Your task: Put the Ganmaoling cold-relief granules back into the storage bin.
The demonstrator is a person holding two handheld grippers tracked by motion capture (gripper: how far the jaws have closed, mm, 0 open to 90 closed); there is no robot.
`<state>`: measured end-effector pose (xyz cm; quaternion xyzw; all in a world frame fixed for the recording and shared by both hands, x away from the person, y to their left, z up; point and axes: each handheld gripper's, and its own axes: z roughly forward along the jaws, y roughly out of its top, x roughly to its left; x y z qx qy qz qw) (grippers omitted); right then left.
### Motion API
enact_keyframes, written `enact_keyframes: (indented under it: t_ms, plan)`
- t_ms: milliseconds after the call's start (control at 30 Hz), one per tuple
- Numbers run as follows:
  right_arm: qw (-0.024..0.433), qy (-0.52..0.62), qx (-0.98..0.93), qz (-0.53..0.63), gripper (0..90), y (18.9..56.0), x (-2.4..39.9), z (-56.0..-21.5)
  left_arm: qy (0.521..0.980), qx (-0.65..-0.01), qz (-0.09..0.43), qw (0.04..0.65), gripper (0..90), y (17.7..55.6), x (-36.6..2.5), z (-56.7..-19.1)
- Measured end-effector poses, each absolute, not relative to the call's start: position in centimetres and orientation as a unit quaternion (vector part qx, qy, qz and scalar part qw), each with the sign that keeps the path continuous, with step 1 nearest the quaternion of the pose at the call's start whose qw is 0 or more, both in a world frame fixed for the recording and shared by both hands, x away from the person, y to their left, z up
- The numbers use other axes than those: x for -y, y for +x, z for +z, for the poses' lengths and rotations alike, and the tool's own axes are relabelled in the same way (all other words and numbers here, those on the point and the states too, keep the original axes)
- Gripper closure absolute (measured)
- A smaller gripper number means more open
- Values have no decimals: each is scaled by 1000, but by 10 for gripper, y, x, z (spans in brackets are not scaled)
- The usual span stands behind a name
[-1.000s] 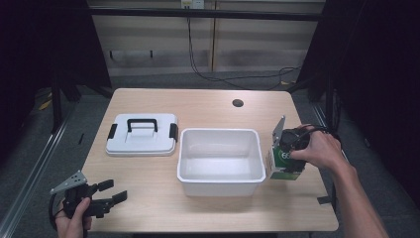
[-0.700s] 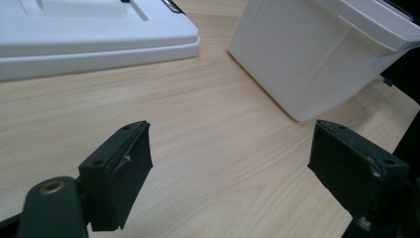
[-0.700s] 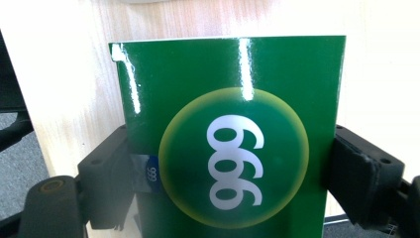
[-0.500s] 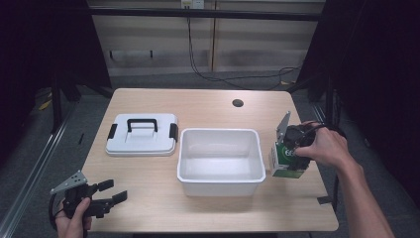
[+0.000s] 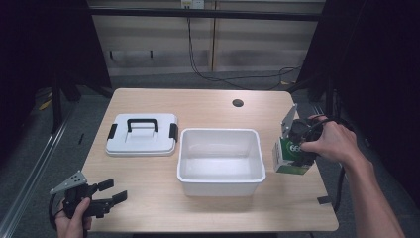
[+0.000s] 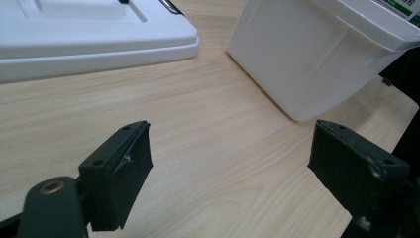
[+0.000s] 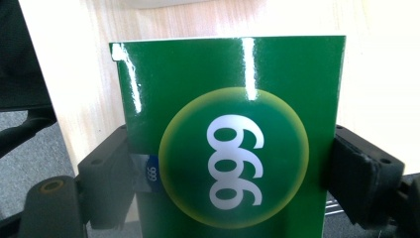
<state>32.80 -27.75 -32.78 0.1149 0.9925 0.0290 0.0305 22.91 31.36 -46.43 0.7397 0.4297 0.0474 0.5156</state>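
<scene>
A green carton [image 5: 289,157] marked 666 sits just right of the white bin [image 5: 218,132], near the table's right edge. My right gripper [image 5: 296,145] is shut on it; in the right gripper view both black jaws press the sides of the carton [image 7: 233,94]. I cannot tell whether the carton rests on the table. My left gripper [image 5: 110,192] stands open low over the table's front left corner, nothing between its jaws. The left gripper view looks past the left gripper [image 6: 230,163] at bare wood, with the bin [image 6: 317,54] ahead on the right.
A white lid [image 5: 141,135] with a black handle lies flat left of the bin, and shows as the lid [image 6: 89,34] in the left gripper view. A round cable hole [image 5: 237,103] is at the back. Dark floor surrounds the table.
My right gripper has shifted a little to the right and up with the green carton in it. The left gripper has stayed where it was, still open.
</scene>
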Motion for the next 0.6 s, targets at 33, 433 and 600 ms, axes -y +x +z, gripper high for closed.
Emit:
enact_keyframes:
  t_ms: [33, 433, 600]
  plan:
    - [31, 114, -992, 31, 158, 328, 278, -327, 740, -430, 47, 516, 164, 229, -314, -464]
    - [32, 120, -992, 33, 158, 329, 274, -307, 740, -429, 47, 516, 164, 229, -314, -464]
    - [36, 122, -991, 35, 158, 328, 275, -298, 740, -429, 48, 516, 164, 229, -314, -464]
